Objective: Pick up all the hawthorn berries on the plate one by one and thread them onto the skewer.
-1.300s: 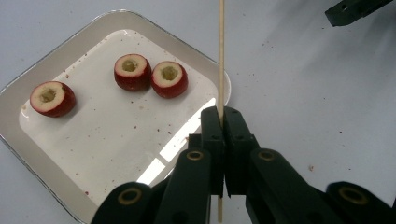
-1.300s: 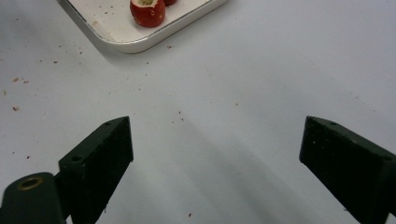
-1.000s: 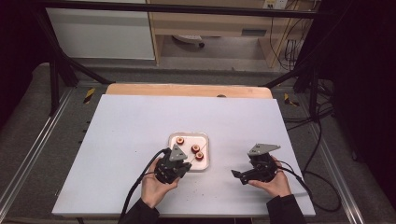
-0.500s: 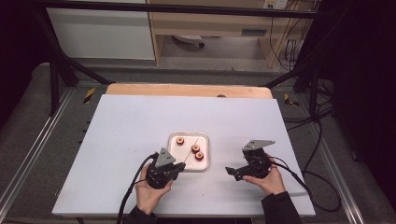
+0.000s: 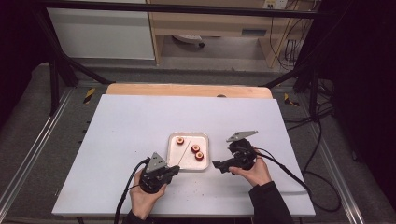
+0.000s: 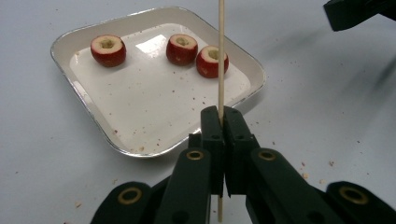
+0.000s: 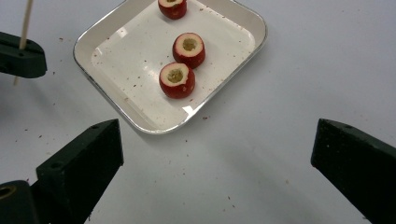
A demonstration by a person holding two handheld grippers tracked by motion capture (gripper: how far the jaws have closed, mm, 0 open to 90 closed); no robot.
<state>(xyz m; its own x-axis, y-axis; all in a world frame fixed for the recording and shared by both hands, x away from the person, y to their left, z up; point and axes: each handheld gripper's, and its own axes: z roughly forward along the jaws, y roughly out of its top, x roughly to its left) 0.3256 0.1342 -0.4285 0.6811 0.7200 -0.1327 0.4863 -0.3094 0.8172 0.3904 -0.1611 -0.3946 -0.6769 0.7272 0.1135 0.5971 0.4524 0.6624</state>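
Observation:
A white tray [image 5: 187,161] mid-table holds three red cored fruit pieces [image 5: 195,148]. My left gripper [image 5: 175,169] sits just before the tray's near-left corner, shut on a thin wooden skewer [image 5: 184,152] that slants out over the tray. In the left gripper view the jaws [image 6: 222,116] pinch the skewer [image 6: 221,56], which stands beside the right-hand fruit [image 6: 212,61]; two more fruits [image 6: 181,48] [image 6: 108,50] lie further left. My right gripper [image 5: 222,157] is at the tray's right edge, open and holding nothing. Its view [image 7: 217,140] looks over the tray [image 7: 135,70] and the nearest fruit [image 7: 177,80].
The white table top [image 5: 121,135] has room on every side of the tray, with a wooden strip [image 5: 187,90] along its far edge. Red crumbs dot the table and tray. Cables trail from both grippers to the near edge.
My left hand has drawn back toward the near edge and to the left, still holding the skewer. The right hand has slid left, closer to the tray's right side.

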